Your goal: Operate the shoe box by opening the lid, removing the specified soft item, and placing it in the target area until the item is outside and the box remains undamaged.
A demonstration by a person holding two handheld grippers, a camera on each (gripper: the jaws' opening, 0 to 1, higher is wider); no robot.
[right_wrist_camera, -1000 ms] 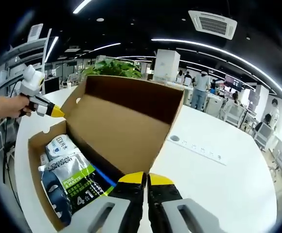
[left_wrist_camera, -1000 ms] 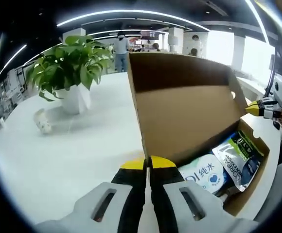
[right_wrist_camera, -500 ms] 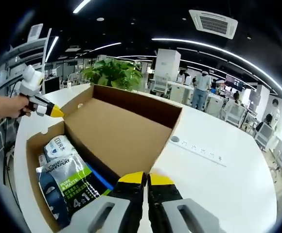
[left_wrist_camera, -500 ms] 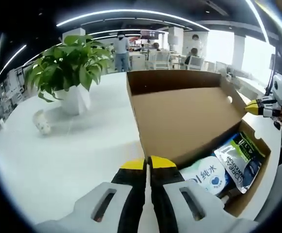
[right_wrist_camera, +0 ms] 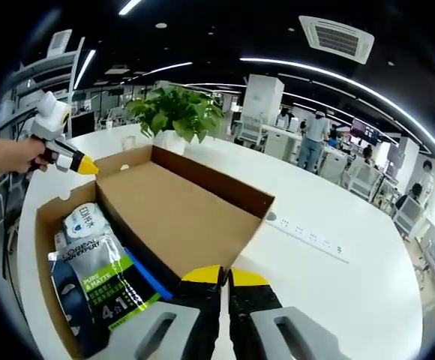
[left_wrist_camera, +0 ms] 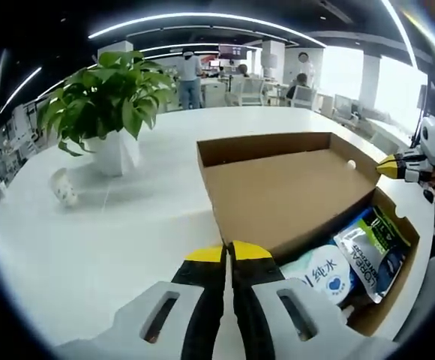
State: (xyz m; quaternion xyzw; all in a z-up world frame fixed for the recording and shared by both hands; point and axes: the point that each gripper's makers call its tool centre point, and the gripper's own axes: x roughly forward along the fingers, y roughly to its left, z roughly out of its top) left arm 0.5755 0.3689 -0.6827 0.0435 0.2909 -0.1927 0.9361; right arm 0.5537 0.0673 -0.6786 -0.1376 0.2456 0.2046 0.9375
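Observation:
A brown cardboard shoe box point(left_wrist_camera: 397, 225) stands open on the white table. Its lid point(left_wrist_camera: 285, 187) is folded back and lies almost flat. Inside are a white soft pack with a blue heart point(left_wrist_camera: 324, 271) and a dark pack with a green band point(left_wrist_camera: 371, 244). My left gripper point(left_wrist_camera: 229, 253) is shut and empty, its yellow tips by the lid's near corner. In the right gripper view the lid point(right_wrist_camera: 176, 214) and the dark pack point(right_wrist_camera: 101, 274) show again. My right gripper point(right_wrist_camera: 221, 276) is shut and empty at the lid's edge. The left gripper point(right_wrist_camera: 79, 163) hovers by the box's far wall.
A potted green plant point(left_wrist_camera: 109, 97) in a white pot and a small white object point(left_wrist_camera: 64, 187) stand on the table to the left of the box. A row of sockets point(right_wrist_camera: 307, 236) is set into the tabletop beyond the lid. People and chairs are far behind.
The lid has swung down from nearly upright to almost flat on the table. Both grippers have stayed shut and about where they were.

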